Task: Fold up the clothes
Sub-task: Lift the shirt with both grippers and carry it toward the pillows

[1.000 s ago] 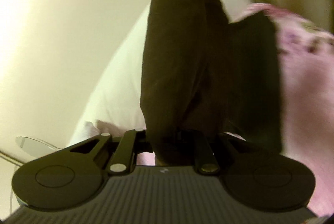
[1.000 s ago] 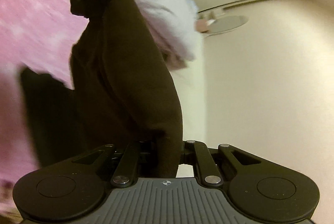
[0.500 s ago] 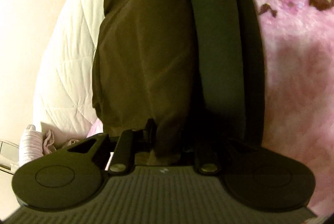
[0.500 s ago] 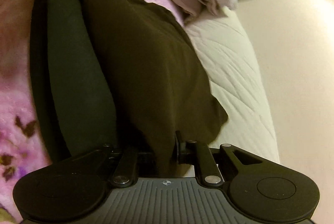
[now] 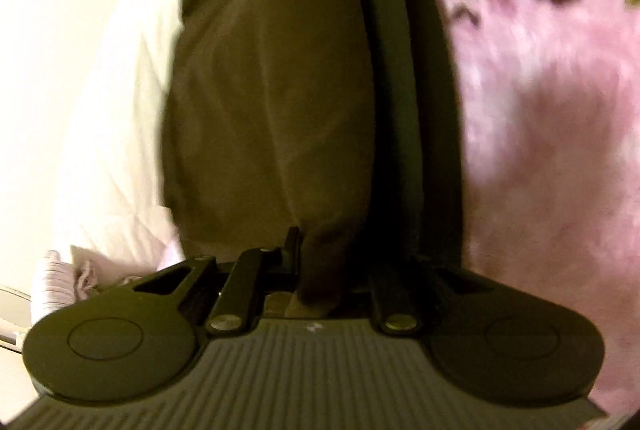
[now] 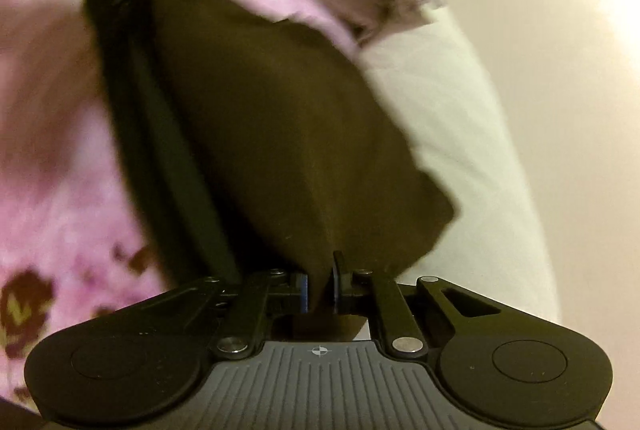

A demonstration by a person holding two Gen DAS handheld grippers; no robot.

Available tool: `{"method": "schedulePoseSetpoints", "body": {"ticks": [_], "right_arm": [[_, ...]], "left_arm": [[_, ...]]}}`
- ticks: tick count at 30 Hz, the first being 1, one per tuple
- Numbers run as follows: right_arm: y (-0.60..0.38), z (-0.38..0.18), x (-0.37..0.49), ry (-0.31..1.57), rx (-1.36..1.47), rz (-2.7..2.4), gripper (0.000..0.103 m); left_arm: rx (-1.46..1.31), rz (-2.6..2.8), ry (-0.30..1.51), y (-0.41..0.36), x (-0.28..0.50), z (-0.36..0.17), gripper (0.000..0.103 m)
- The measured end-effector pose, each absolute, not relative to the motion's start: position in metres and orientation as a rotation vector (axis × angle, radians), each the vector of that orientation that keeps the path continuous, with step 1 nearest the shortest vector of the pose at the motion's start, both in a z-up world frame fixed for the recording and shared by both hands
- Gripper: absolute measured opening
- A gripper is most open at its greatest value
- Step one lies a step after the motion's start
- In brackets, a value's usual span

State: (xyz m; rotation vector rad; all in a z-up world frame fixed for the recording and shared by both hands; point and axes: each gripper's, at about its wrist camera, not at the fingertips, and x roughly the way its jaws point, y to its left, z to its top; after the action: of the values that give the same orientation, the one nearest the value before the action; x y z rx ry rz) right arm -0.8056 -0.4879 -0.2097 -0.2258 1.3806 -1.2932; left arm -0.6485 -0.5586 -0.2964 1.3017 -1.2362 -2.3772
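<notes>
Dark brown garment [image 5: 272, 101] stretches between both tools over the bed — left gripper [image 5: 320, 270] clamped on one end, right gripper [image 6: 320, 284] pinching the other — white quilt [image 6: 460, 133] beside, pink floral blanket [image 5: 540, 133] beneath.

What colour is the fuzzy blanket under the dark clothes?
The blanket is pink with dark flower shapes, clearest in the left wrist view.

Matt brown cloth garment [image 5: 272, 101], fuzzy blanket [image 5: 540, 149]
</notes>
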Motion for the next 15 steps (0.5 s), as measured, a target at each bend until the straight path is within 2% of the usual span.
{"method": "schedulePoseSetpoints", "body": {"ticks": [6, 9, 11, 13, 15], "right_arm": [[-0.482, -0.19, -0.799, 1.301, -0.233, -1.4, 0.009], [-0.473, -0.212, -0.789, 1.388, -0.212, -1.318, 0.01], [-0.469, -0.211, -0.787, 1.396, -0.208, -1.323, 0.01], [-0.464, -0.198, -0.787, 1.376, -0.187, -1.339, 0.011], [-0.457, -0.186, -0.786, 1.362, -0.163, -1.345, 0.017]], "left_arm": [[1.295, -2.336, -1.276, -0.564, -0.648, -0.302, 0.01], [1.297, -2.313, -1.323, -0.563, -0.643, -0.306, 0.008], [1.299, -2.306, -1.315, -0.565, -0.64, -0.305, 0.012], [1.296, -2.32, -1.214, -0.567, -0.634, -0.292, 0.018], [1.291, -2.331, -1.117, -0.569, -0.627, -0.28, 0.026]]}}
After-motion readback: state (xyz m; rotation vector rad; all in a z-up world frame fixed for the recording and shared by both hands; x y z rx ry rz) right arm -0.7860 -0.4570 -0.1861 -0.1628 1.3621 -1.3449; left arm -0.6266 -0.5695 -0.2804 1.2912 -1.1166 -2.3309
